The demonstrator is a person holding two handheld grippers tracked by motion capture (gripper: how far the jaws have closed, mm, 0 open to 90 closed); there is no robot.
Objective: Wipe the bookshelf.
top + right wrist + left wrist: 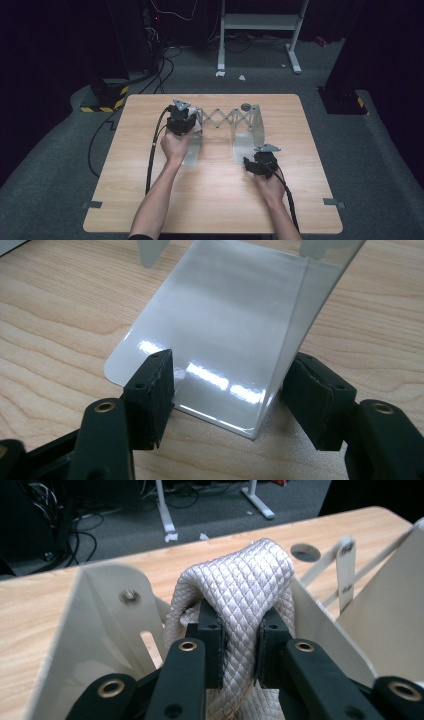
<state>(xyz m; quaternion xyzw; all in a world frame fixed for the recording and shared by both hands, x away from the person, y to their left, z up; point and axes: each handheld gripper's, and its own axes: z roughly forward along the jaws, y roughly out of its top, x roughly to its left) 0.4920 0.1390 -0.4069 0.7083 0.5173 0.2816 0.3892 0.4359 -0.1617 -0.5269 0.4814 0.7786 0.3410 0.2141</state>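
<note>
A metal rack with a scissor lattice (220, 119) stands on the wooden table (215, 200), an end plate at each side. My left gripper (192, 125) is at the rack's left end, raised off the table. In the left gripper view this gripper (239, 645) is shut on a folded, silvery quilted cloth (240, 580), between the walls of the left end plate (100, 605). My right gripper (250, 162) sits low at the right end plate (255, 127). Its jaws (232, 377) stand open astride the shiny plate (225, 315): one pad over the flat base, the other beside the upright wall.
A round cable hole (245, 106) is in the table behind the rack. A white desk frame (260, 22) stands on the carpet beyond the table. Cables (160, 65) and a yellow-and-black striped block (107, 97) lie at the back left.
</note>
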